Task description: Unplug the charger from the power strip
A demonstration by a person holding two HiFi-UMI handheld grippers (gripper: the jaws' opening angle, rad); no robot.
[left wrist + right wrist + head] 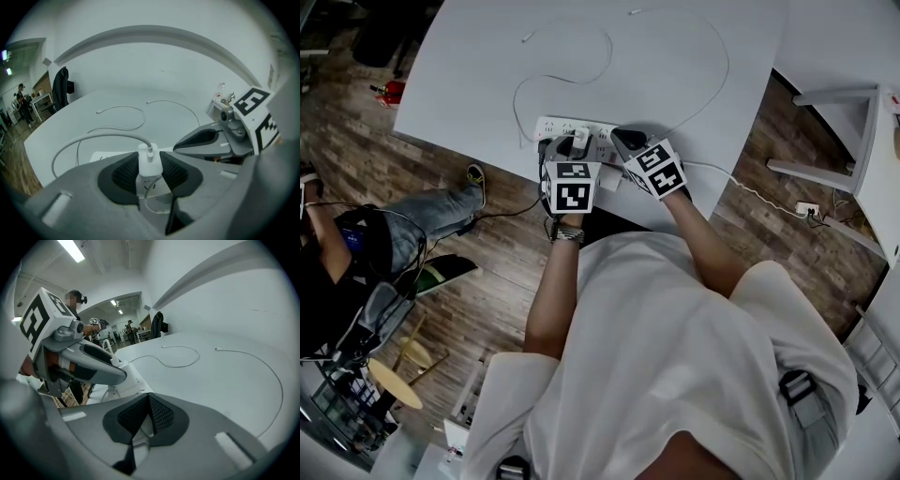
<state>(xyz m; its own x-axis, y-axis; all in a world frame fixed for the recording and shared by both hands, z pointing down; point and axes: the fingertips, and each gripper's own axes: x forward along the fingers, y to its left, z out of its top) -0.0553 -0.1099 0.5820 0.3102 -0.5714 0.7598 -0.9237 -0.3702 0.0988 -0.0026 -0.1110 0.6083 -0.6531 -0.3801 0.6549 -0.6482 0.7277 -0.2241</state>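
Note:
A white power strip [558,125] lies near the front edge of the white table [487,84]. A white charger [580,140] stands plugged into it, and its cable [581,80] loops away across the table. My left gripper [572,147] is shut on the charger [150,161], with a black pad pressed against each of its sides above the strip [105,156]. My right gripper [623,139] is just to the right, jaws shut [149,401], with its tips down at the strip's right end [123,380]. The left gripper's finger [89,366] shows in the right gripper view.
A second white cable [712,56] curves over the far right of the table. The strip's own cord [750,192] runs off the edge to a floor socket [807,209]. A seated person [356,244] is on the left, and white furniture [834,131] stands on the right.

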